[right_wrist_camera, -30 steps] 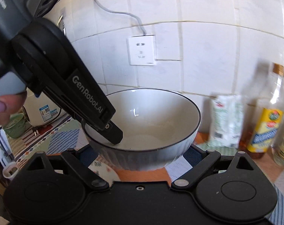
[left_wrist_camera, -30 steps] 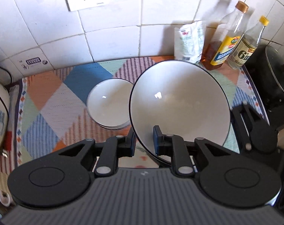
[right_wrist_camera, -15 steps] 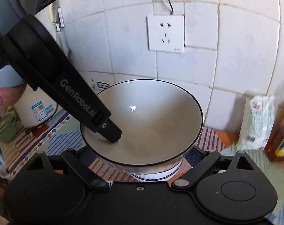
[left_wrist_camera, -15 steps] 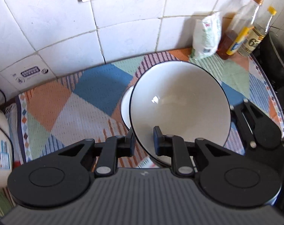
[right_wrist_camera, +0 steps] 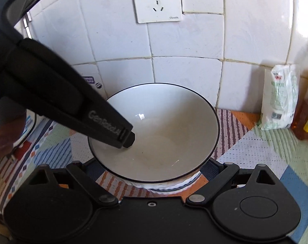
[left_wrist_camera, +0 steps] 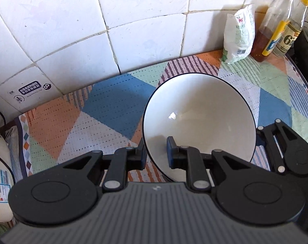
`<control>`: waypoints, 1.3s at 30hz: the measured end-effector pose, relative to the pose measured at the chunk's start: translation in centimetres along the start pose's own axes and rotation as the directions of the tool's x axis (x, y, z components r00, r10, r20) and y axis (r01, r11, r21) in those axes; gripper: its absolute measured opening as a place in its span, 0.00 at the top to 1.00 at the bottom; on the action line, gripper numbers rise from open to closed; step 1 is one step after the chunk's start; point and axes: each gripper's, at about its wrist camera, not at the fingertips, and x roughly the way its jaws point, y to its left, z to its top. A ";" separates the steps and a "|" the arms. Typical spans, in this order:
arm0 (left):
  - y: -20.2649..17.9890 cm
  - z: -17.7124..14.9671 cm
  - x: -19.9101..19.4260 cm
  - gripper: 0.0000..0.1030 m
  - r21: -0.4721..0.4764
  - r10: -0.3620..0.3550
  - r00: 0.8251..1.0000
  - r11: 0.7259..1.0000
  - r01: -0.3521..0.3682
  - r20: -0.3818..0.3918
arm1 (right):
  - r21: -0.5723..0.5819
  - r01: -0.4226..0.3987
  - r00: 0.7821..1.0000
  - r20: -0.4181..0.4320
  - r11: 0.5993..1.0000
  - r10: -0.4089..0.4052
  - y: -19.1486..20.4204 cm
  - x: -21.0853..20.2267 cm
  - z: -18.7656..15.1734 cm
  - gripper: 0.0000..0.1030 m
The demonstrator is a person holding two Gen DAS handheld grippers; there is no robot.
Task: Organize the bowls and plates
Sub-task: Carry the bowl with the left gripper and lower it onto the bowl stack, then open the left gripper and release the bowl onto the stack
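Left wrist view: the left tongs (left_wrist_camera: 156, 154) are pinched narrow on the near-left rim of a large white bowl (left_wrist_camera: 200, 111) with a thin dark edge, one finger inside the bowl and one outside. The bowl's mouth faces up and tips slightly toward the camera; being round, it has no long axis. It sits over the right half of a patchwork cloth (left_wrist_camera: 105, 109) that covers the worktop. At the bowl's right edge part of the right tongs shows, and their jaws are hidden behind the bowl.

From the right wrist view, the bowl (right_wrist_camera: 166, 126) rests in or just over a smaller ribbed white bowl (right_wrist_camera: 174, 186), of which only a sliver shows beneath it; I cannot tell whether the two touch. The left tongs (right_wrist_camera: 127, 140) reach in from the upper left, with a finger on the inner wall. The right tongs' fingers run under the large bowl on either side, spread wide; their tips are hidden, so I cannot tell whether they grip anything.

Far right, against the tiled wall (left_wrist_camera: 145, 32), stand a white bag (left_wrist_camera: 238, 38) and two bottles (left_wrist_camera: 275, 24). A socket (right_wrist_camera: 157, 1) is on the wall above the bowl.
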 end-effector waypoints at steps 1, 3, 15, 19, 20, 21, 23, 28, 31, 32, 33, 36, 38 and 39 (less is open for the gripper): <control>0.2 0.1 0.2 0.83 -0.002 0.001 1.000 1.000 -0.001 -0.004 | -0.004 0.013 1.000 -0.001 1.000 -0.013 0.1 0.1 0.1 0.05; 0.4 0.1 0.7 0.83 0.001 0.021 1.000 1.000 -0.021 -0.004 | -0.016 0.030 0.999 -0.013 0.999 -0.030 0.4 0.7 0.2 0.05; 0.2 -0.2 2.6 0.84 0.036 0.051 0.998 0.998 -0.053 0.046 | -0.168 0.123 0.990 -0.053 0.978 -0.134 1.5 2.4 0.2 0.00; 0.5 -0.3 2.8 0.84 0.028 0.061 0.997 0.998 -0.062 0.048 | -0.149 0.116 0.989 -0.072 0.982 -0.128 1.4 2.2 0.2 0.00; 0.8 -0.3 2.6 0.84 0.018 0.051 0.997 0.998 -0.052 0.051 | -0.126 0.108 0.989 -0.089 0.986 -0.120 1.1 2.0 0.3 0.00; 1.0 -0.4 2.4 0.84 0.007 0.041 0.998 0.999 -0.041 0.054 | -0.104 0.101 0.990 -0.089 0.989 -0.110 0.8 1.7 0.2 0.00; 1.5 -0.4 1.9 0.83 -0.018 0.019 0.998 1.000 -0.018 0.057 | -0.085 0.090 0.994 -0.059 0.992 -0.096 0.4 0.6 -0.1 0.00; 2.2 -0.8 0.1 0.83 -0.037 -0.031 0.997 0.999 0.034 0.064 | -0.059 0.070 0.998 -0.002 0.996 -0.070 0.1 -2.3 -1.1 0.00; 2.2 -1.3 -0.9 0.83 -0.034 -0.024 0.997 0.999 0.026 0.072 | -0.056 0.033 0.999 0.014 0.998 -0.032 0.0 -4.1 -2.3 0.00; 2.2 -1.5 -1.2 0.83 -0.032 -0.022 0.997 0.999 0.024 0.074 | -0.079 0.017 1.000 0.010 0.997 -0.016 0.0 -4.6 -2.7 0.00; 2.2 -1.6 -1.5 0.83 -0.030 -0.023 0.997 0.999 0.026 0.074 | -0.117 0.000 1.000 -0.004 0.993 -0.001 -0.1 -5.0 -3.2 0.00; 2.5 -2.0 -2.1 0.83 -0.038 -0.021 0.997 0.999 0.023 0.070 | -0.208 0.017 1.000 -0.021 0.978 -0.022 -0.2 -5.6 -5.1 0.00; 2.8 -2.4 -2.2 0.82 -0.051 -0.027 0.998 0.998 0.030 0.065 | -0.204 0.029 0.999 -0.022 0.979 -0.034 -0.6 -6.2 -5.9 0.00; 2.9 -2.5 -2.2 0.82 -0.060 -0.032 0.998 0.998 0.036 0.061 | -0.184 0.022 1.000 -0.016 0.983 -0.026 -1.1 -6.6 -6.1 0.00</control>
